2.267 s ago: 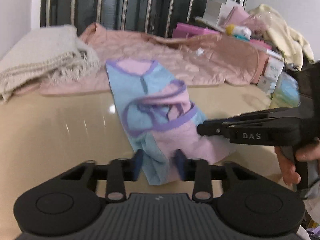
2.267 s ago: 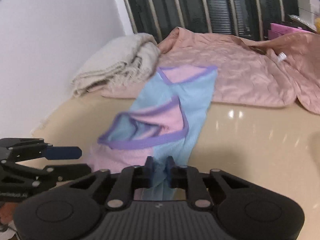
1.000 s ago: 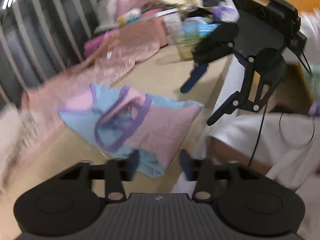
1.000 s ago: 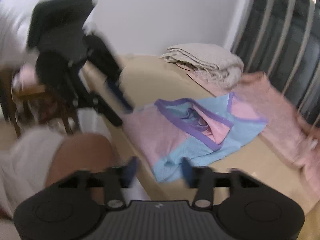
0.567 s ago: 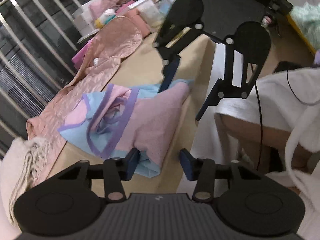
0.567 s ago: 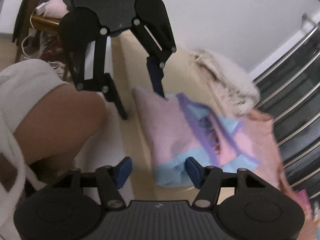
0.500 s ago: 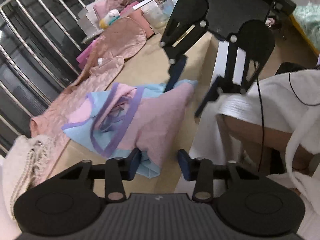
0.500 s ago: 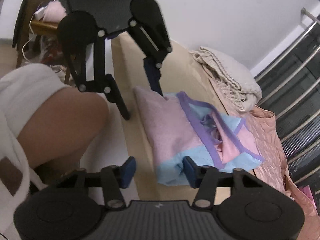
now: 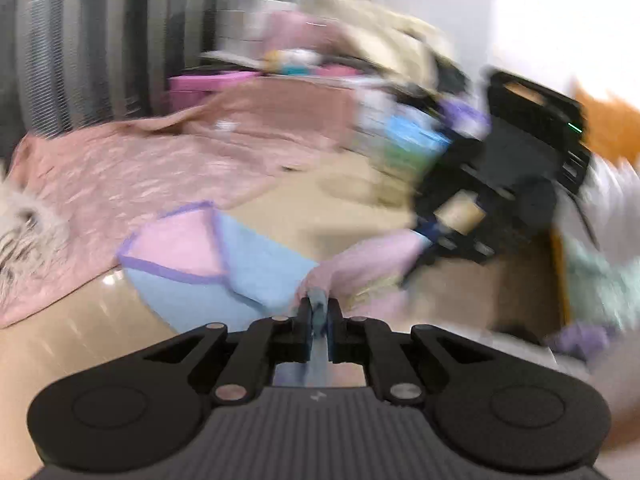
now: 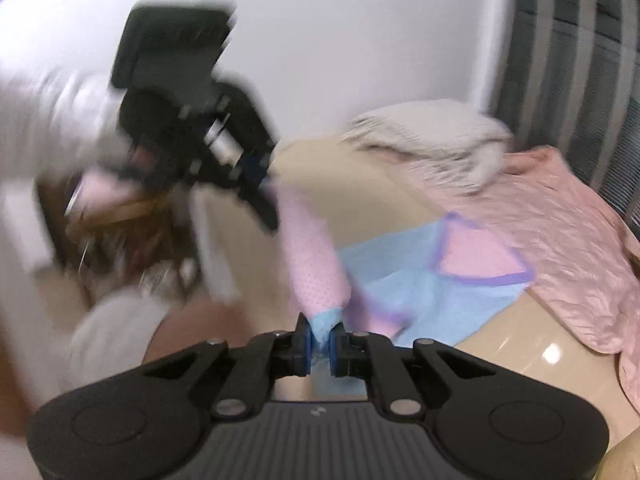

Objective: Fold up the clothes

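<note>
A light blue and pink garment with purple trim (image 9: 256, 268) lies on the beige table (image 9: 80, 340), its near edge lifted. My left gripper (image 9: 318, 312) has its jaws closing, and its pads pinch a blue corner of that edge. In the right wrist view the same garment (image 10: 420, 280) rises in a pink fold toward the left gripper (image 10: 260, 196). My right gripper (image 10: 320, 336) is also closing, with the other blue corner pressed between its pads. The right gripper (image 9: 436, 236) shows blurred at the pink fold's far end.
A pink quilted blanket (image 9: 140, 160) lies behind the garment, with a cream knitted throw (image 10: 432, 132) on its left end. Boxes and clothes (image 9: 360, 60) pile up at the table's right end. A person's bare leg (image 10: 188, 328) is by the table's near edge.
Both grippers were open beside the garment's near corners. Now each has shut on a corner and lifted it, raising the near edge off the table. Both views have swung round.
</note>
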Demonstrator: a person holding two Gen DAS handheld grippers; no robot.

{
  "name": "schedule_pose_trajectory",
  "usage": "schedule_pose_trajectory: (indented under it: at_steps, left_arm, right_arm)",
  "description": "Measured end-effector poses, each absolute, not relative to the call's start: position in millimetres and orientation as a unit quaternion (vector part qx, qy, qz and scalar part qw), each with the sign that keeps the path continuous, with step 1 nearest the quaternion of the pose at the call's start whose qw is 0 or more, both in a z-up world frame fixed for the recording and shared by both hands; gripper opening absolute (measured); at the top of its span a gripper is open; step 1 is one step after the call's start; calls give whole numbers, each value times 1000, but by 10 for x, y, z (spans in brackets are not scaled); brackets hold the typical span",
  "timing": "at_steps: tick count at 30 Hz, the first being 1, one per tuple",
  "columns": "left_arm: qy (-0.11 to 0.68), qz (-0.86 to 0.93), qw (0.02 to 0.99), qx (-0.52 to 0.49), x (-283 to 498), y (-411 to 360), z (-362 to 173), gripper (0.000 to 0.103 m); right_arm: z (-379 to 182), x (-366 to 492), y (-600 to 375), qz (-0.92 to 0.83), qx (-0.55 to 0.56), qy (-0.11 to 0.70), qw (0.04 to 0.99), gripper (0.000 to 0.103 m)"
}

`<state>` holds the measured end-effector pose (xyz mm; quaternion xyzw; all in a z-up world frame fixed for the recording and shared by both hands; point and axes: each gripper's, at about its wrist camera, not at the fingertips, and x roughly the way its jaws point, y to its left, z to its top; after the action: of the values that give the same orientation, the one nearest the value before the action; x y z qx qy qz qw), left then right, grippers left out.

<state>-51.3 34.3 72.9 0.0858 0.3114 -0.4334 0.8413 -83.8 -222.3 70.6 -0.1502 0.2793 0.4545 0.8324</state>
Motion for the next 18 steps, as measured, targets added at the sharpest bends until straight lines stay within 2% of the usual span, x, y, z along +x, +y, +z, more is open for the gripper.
schedule_pose_trajectory:
  at_steps: [3, 5, 6, 7, 8, 9, 13, 16, 17, 18]
  left_arm:
    - [351, -348, 869, -15, -54, 399, 489, 13]
    - [368, -305, 875, -76, 45, 487, 394, 23]
    - [373, -294, 874, -103, 48, 538, 368, 28]
    - [378, -277, 875, -124, 25, 581, 360, 41]
    - [383, -249, 880, -131, -54, 607, 390, 55]
    - [390, -221, 883, -137, -131, 632, 420, 57]
    - [383, -213, 878, -191, -411, 662, 465, 57]
    - [368, -204, 884, -202, -513, 568, 406, 56]
    - [372, -193, 885, -202, -515, 529, 369, 50]
    - [375, -182, 886, -203, -516, 502, 339, 48]
  right_arm:
    - [658, -358, -2220, 417, -96, 306, 850, 10]
    - [561, -141, -2177, 362, -78, 319, 872, 20]
    - [510, -40, -2154, 333, -70, 325, 883, 35]
    - [479, -3, -2158, 312, -64, 329, 889, 42]
    - [467, -28, -2183, 303, -59, 329, 892, 41]
    - [469, -93, -2225, 297, -50, 323, 897, 42]
    - [462, -505, -2427, 271, 34, 292, 917, 54]
    - [349, -652, -2446, 266, 89, 293, 914, 53]
    - [300, -662, -2402, 262, 91, 292, 915, 52]
    - [250, -673, -2359, 258, 93, 291, 916, 45]
